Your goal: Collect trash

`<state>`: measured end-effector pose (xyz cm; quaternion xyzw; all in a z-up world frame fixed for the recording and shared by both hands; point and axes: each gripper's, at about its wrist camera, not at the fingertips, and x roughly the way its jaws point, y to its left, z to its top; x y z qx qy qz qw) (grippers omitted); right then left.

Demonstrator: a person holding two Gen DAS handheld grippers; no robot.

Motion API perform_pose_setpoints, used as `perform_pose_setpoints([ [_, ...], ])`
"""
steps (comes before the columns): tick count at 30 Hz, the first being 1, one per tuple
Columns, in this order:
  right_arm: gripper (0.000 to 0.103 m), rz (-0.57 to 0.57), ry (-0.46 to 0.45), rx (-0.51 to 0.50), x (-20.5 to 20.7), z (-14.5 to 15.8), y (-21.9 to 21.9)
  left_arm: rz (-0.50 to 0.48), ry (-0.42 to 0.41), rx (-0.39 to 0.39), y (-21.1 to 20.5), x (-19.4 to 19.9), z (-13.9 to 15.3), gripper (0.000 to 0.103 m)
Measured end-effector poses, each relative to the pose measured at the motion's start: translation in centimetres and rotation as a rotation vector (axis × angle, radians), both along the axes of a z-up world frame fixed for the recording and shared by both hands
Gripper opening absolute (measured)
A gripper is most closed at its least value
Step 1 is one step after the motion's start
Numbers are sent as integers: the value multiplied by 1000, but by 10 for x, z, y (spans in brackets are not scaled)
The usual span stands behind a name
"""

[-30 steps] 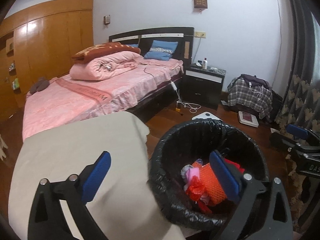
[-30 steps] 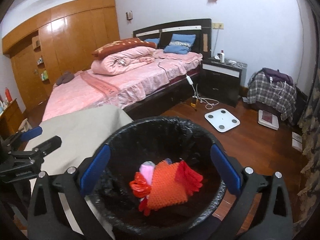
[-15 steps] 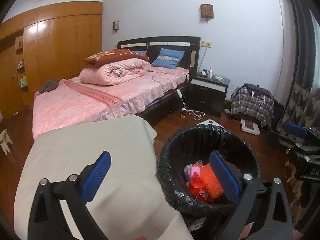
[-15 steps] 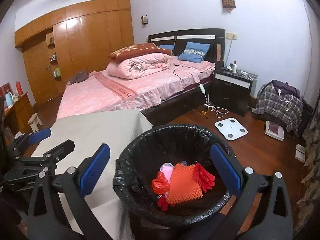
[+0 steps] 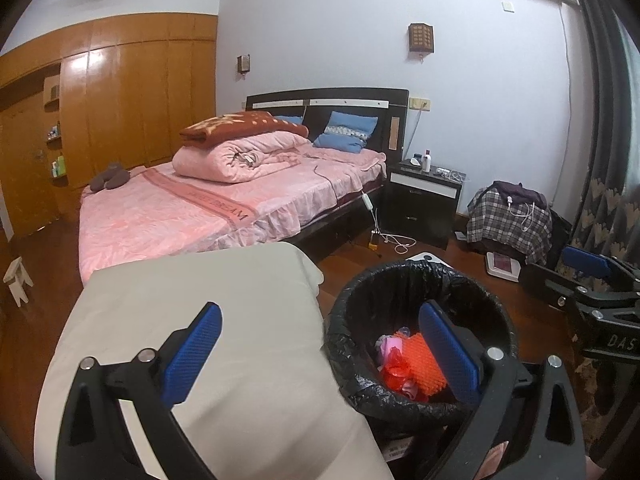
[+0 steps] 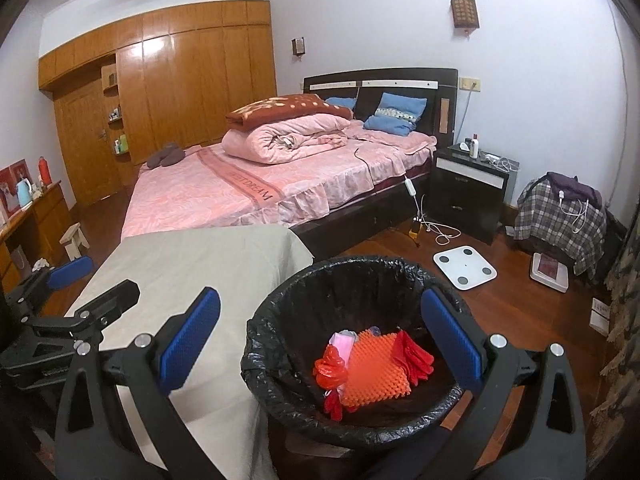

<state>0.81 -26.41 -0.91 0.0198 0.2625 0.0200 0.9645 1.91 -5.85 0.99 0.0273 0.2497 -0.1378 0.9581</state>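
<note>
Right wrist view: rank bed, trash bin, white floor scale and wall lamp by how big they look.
1. Bed
2. Trash bin, which looks big partly because it is close to the camera
3. White floor scale
4. Wall lamp

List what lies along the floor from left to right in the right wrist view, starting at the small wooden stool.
small wooden stool → cloth-covered table → black-lined trash bin → white bathroom scale → second scale with a red panel → plaid-covered pile
</note>
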Motion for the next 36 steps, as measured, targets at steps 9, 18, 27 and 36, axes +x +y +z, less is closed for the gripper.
perform_pose_setpoints([
  [9,98,13,-9,-5,-7,1,8,15,-17,-10,7,-7,4,97],
  [18,98,16,-10,-6,-8,1,9,23,-23,-14,10,-9,6,97],
  [27,98,15,-10,-6,-8,1,10,29,-22,-16,11,-10,7,97],
  [36,98,15,-10,-5,-8,1,10,28,-22,-16,11,-10,7,97],
])
